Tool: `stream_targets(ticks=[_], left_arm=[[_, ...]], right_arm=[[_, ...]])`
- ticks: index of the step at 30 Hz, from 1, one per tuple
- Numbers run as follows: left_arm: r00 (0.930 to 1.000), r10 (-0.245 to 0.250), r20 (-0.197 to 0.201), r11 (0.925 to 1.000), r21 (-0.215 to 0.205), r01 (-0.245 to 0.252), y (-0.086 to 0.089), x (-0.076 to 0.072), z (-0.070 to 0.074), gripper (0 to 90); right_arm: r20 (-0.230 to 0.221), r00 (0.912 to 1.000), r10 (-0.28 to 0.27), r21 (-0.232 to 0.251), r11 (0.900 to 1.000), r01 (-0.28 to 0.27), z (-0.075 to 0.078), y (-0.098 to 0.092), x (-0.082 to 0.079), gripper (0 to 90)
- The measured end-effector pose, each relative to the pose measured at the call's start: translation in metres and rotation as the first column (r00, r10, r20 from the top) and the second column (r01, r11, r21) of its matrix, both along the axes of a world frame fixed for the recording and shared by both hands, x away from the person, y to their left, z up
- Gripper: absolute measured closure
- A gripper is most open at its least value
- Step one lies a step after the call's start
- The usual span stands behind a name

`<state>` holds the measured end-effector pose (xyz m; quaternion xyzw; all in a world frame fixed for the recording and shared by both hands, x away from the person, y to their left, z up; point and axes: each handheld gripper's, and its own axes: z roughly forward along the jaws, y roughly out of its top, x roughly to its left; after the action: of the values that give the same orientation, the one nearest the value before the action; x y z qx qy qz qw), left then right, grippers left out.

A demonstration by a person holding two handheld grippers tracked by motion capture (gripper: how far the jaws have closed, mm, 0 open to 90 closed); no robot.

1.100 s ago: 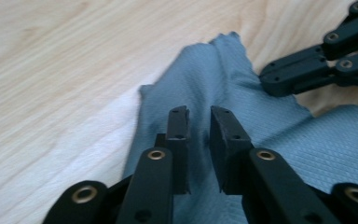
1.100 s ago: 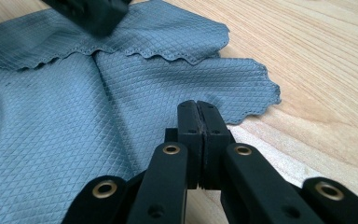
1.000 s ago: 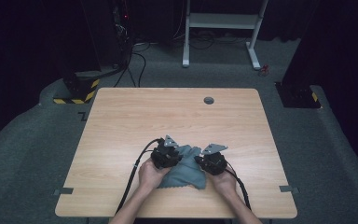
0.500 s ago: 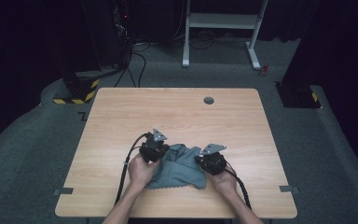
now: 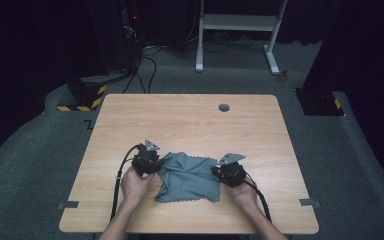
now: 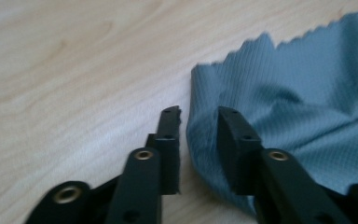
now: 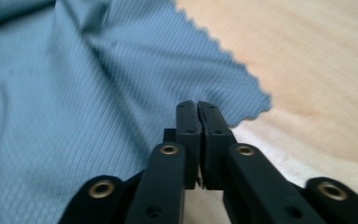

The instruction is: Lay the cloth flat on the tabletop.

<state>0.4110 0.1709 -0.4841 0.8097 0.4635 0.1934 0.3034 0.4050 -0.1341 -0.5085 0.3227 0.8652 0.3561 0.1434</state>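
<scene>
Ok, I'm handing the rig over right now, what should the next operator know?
Left gripper: jaws have just been opening, cloth edge loose between them, not pinched.
Right gripper: jaws nearly together at the cloth's right edge; whether it still grips can't be told.
Blue-grey cloth: on the wooden table, near the front edge, between both grippers, spread out but rumpled.
Left to do, probably: smooth it flat or fold it.

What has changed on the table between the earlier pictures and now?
The left gripper moved left, drawing the grey cloth out wider and flatter. Its jaws have just been opening, with the cloth's edge between them but not pressed. The right gripper stayed in place at the cloth's right side, jaws nearly together.
</scene>
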Motion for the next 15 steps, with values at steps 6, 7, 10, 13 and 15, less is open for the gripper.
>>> stream_targets(ticks=[6, 7, 10, 13, 15], left_arm=[[0.9998, -0.017, -0.002, 0.9996, 0.022, 0.018, -0.019, 0.020, -0.004, 59.6], [0.9998, -0.017, -0.002, 0.9996, 0.022, 0.018, -0.019, 0.020, -0.004, 60.5], [0.9989, -0.021, -0.041, 0.9980, 0.060, 0.023, -0.022, 0.029, -0.014, 69.4], [0.9986, -0.023, -0.047, 0.9965, 0.079, 0.027, -0.020, 0.031, -0.017, 81.1], [0.9984, -0.024, -0.051, 0.9966, 0.077, 0.028, -0.019, 0.032, -0.018, 84.7]], right_arm=[[-0.012, 0.9962, -0.087, 0.017, 0.996, 0.087, 0.009, 0.003, 0.026, 74.4], [-0.012, 0.9962, -0.087, 0.017, 0.996, 0.087, 0.009, 0.003, 0.026, 74.4], [-0.040, 0.9903, -0.133, -0.009, 0.991, 0.133, 0.004, 0.003, 0.035, 68.2], [-0.059, 0.9895, -0.132, -0.035, 0.991, 0.130, -0.001, 0.003, 0.039, 70.0], [-0.061, 0.9898, -0.129, -0.039, 0.991, 0.126, -0.003, 0.004, 0.039, 73.8]])
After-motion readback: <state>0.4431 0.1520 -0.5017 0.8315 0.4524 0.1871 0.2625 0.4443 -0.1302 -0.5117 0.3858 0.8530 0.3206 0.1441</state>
